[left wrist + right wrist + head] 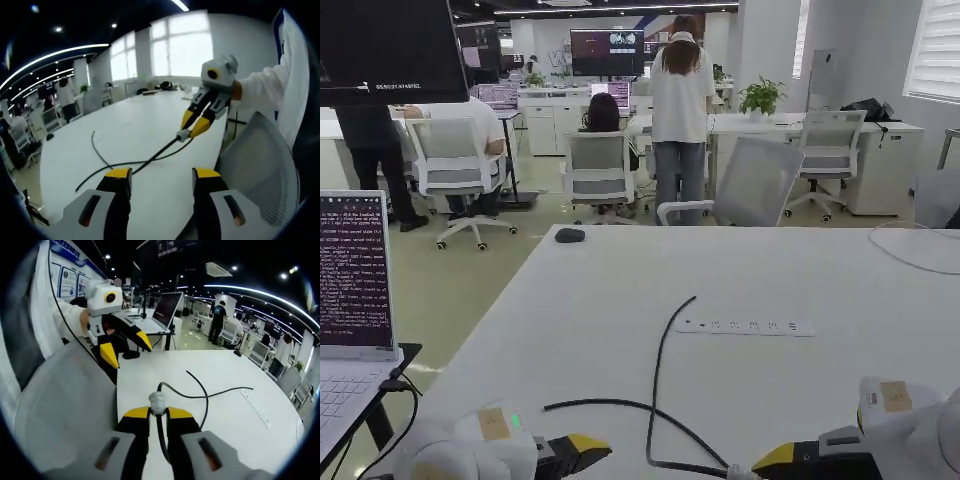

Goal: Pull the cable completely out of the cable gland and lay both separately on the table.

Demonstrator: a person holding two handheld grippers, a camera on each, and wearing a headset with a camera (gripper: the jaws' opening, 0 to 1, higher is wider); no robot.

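Nearest the lens in the right gripper view, the white cable gland [156,403] sits pinched at the tips of the right hand-held gripper [158,414]. Its yellow jaws are drawn in close on the fitting. The black cable [655,385] passes through the gland and runs back between those jaws toward the camera; how long that tail is I cannot tell. Ahead of the gland the cable rises a little, then lies in loose curves across the white bench [840,280], its far end near a white power strip [745,326].

The left hand-held gripper [163,175] is wide open with nothing between its jaws. It points across at the gland and is held well apart from it, off the near edge of the bench. A dark mouse [569,235] lies at the far edge, and a laptop [350,300] stands on a side stand to the left.

My reading is that the pull has not begun: the gland is secured, but the cable is not yet out of it and no second grip is on the cable. The next move calls for the left gripper to close on the cable just beside the gland. The two should then be drawn apart along the cable's line until it slides free, and each laid down separately.
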